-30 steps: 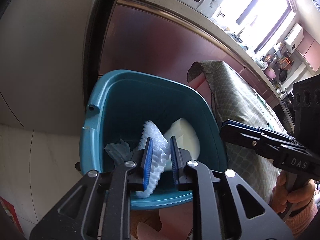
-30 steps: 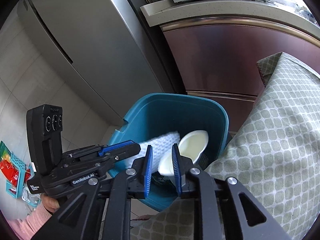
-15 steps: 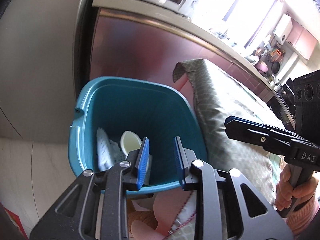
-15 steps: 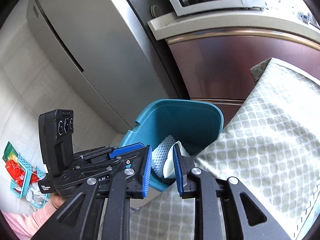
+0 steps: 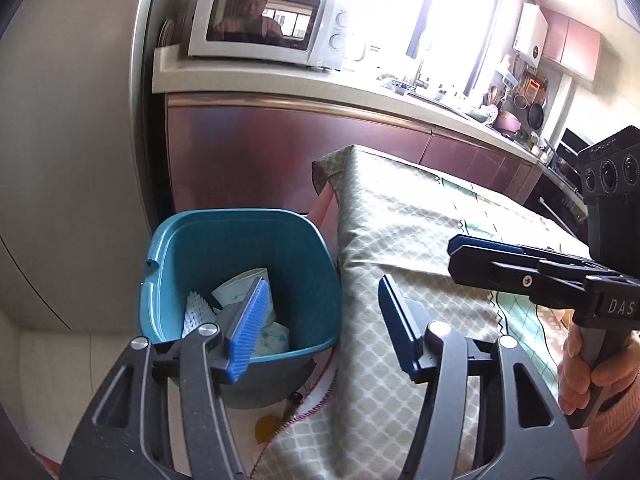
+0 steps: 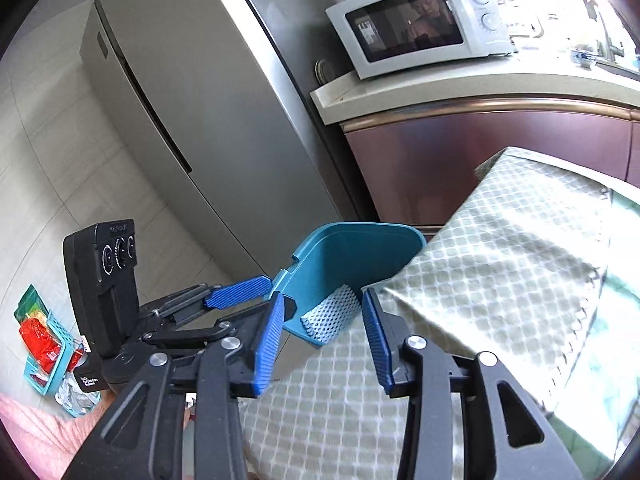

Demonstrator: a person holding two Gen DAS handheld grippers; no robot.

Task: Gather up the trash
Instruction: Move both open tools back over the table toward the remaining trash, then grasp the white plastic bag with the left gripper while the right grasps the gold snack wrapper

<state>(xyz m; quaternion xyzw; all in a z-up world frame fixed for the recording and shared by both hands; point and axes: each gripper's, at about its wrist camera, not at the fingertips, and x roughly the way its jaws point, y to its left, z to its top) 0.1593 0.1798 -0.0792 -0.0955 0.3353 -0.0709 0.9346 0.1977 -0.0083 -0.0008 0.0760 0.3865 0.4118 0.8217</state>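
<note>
The left gripper [image 5: 320,324] is hovering above the near rim of the teal bin [image 5: 316,264], its jaws opening and standing well apart with nothing between them. The trash is lying down inside the bin, below and beyond the jaws: a white foam net [image 5: 196,312] is leaning against the left wall, a pale paper cup [image 5: 240,284] is sitting just beside it, and a crumpled wrapper [image 5: 276,340] is resting at the bottom. From the left wrist view, the left blue pad is overlapping the cup and net, but it is not touching them. The right gripper [image 6: 324,344] is hanging over the edge of the cloth [image 6: 500,260] covering the surface, its jaws also opening and empty; through the gap between them the foam net [image 6: 332,312] is showing inside the bin [image 6: 360,248], well apart from the pads. The bin is standing on the floor against the cloth-draped surface, in front of a maroon cabinet [image 5: 280,152] with a microwave [image 5: 264,20] on top. A hand [image 5: 588,364] is gripping the right gripper's handle at the right of the left wrist view.
</note>
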